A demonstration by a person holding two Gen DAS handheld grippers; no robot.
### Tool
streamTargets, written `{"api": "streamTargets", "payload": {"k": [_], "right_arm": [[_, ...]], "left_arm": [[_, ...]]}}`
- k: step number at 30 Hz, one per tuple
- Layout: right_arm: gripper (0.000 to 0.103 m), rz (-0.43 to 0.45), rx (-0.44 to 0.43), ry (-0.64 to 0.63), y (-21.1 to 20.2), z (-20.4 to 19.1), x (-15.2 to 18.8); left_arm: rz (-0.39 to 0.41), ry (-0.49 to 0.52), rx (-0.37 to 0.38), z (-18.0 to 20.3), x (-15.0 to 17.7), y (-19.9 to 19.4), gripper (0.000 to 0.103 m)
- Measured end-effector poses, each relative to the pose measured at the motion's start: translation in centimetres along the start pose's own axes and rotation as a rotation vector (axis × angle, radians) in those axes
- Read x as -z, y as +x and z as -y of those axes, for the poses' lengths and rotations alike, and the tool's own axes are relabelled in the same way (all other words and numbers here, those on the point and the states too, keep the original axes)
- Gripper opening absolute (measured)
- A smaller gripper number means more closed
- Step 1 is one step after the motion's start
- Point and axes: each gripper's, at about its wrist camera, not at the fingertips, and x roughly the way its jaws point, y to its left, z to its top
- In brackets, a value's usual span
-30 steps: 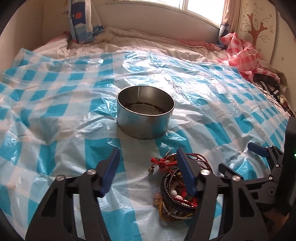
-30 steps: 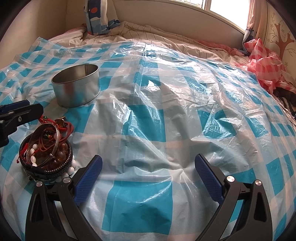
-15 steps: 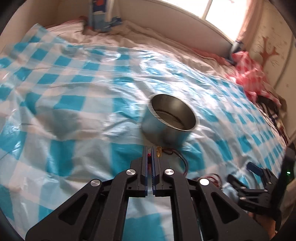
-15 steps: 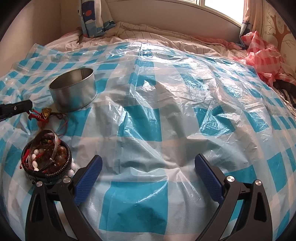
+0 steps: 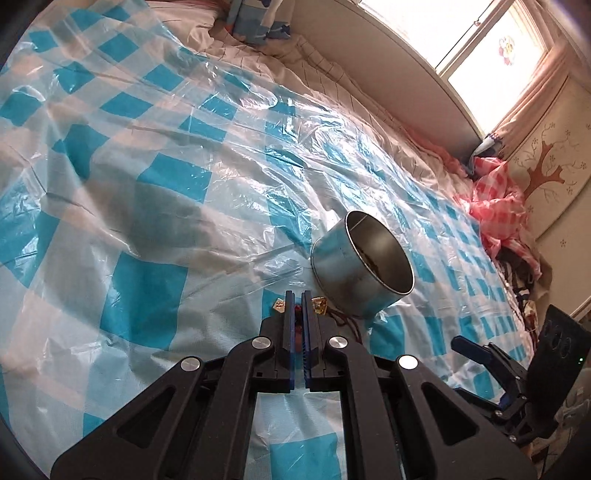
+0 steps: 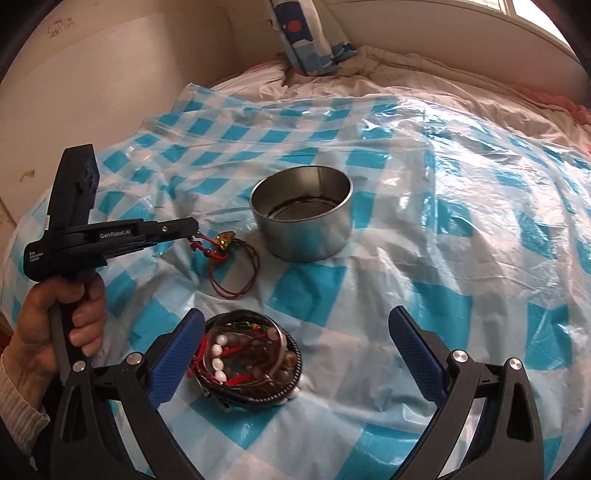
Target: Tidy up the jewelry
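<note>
A round metal tin stands open on the blue-checked plastic sheet; it also shows in the left wrist view. My left gripper is shut on a red cord necklace with a gold pendant, just left of the tin; the cord's loop trails on the sheet. From the right wrist view the left gripper is seen side-on. My right gripper is open, its left finger beside a pile of bracelets and beads.
The plastic sheet covers a bed. A blue patterned pillow lies at the back. Red checked cloth is heaped at the right by the wall. The wall runs along the left.
My left gripper shut on the red cord necklace and pulled it off the pile toward the tin. My right gripper swung left, now over the bracelet pile.
</note>
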Motion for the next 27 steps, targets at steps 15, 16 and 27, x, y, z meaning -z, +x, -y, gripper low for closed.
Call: {"api": "streamTargets", "payload": {"k": [15,16,27], "right_arm": [[0.004,-0.240,0.056,-0.134,9.7,-3.1,-4.3],[0.004,-0.211,0.072,-0.113,8.8,-2.4,-4.3],[0.004,-0.122,0.133,0.099,1.4,5.5,-0.4]], "left_arm": [[0.080,-0.017,0.039,-0.7,-0.8,-2.0,0.003],[0.081,-0.027,0.038,-0.9,-0.9,-2.0,0.003],[-0.047,0.078,-0.036,0.9,0.4,1.1,0.003]]}}
